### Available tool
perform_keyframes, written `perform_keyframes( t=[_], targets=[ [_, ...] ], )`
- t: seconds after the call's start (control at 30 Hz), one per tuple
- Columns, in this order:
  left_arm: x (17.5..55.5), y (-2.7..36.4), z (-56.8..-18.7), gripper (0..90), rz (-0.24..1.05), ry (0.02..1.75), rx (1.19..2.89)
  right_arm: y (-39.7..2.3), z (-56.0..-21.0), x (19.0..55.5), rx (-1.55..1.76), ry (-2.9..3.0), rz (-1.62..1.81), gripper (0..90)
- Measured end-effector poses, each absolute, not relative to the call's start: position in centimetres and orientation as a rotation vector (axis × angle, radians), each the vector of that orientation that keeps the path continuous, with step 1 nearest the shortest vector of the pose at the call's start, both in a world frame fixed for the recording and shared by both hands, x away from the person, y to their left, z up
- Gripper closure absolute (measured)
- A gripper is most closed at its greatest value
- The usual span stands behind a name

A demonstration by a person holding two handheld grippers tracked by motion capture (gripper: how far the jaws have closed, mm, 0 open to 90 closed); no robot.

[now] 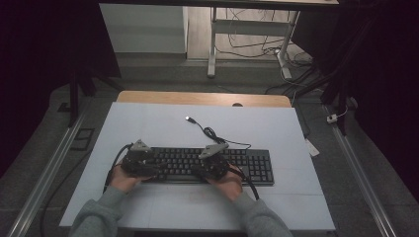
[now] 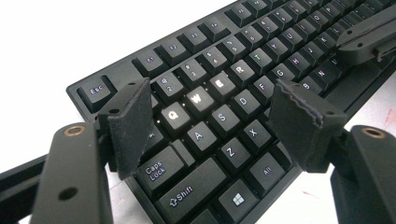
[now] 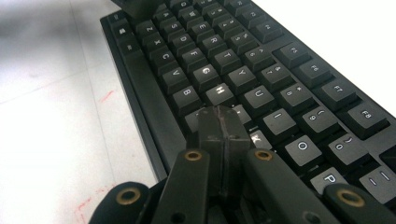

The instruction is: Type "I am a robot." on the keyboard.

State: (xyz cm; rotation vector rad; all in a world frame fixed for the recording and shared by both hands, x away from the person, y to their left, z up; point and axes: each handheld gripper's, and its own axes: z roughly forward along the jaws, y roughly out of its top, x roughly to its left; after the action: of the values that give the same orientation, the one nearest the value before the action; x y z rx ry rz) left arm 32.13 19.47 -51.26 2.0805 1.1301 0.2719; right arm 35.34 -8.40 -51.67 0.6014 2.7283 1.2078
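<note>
Left gripper [image 2: 212, 123] jaws spread wide; right gripper [image 3: 219, 122] jaws pressed together.

The black full-size keyboard [image 1: 210, 165] lies flat on the white desk [image 1: 148, 128], its unplugged cable [image 1: 210, 132] trailing behind.

keyboard [image 1: 212, 165]: black, white key letters
cable [image 1: 210, 132]: black, silver plug
table cover [image 1: 148, 123]: pale blue-white, red marks at 7 o'clock in the right gripper view
sleeves [image 1: 101, 215]: grey
left gripper [image 2: 210, 116]: black, brass rivets
right gripper [image 3: 219, 122]: black, brass rivets
</note>
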Motion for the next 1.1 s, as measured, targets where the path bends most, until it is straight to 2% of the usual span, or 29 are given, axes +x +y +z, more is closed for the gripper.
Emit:
perform_keyframes(
  t=[0.43,0.8,0.9,1.1],
  targets=[
    [32.1,19.5,-51.2,30.3,0.274,1.129,2.081,-8.4,-51.6,35.1,0.587,2.704,1.216,90.0],
    [32.1,19.5,-51.2,30.3,0.278,1.128,2.081,-10.9,-50.4,35.7,0.657,2.637,1.295,89.8],
    [32.0,19.6,-51.2,30.3,0.278,1.128,2.078,-11.6,-50.2,35.7,0.678,2.619,1.302,78.4],
    [32.0,19.7,-51.1,30.3,0.279,1.130,2.070,-13.4,-49.8,35.5,0.719,2.547,1.319,61.1]
  ],
)
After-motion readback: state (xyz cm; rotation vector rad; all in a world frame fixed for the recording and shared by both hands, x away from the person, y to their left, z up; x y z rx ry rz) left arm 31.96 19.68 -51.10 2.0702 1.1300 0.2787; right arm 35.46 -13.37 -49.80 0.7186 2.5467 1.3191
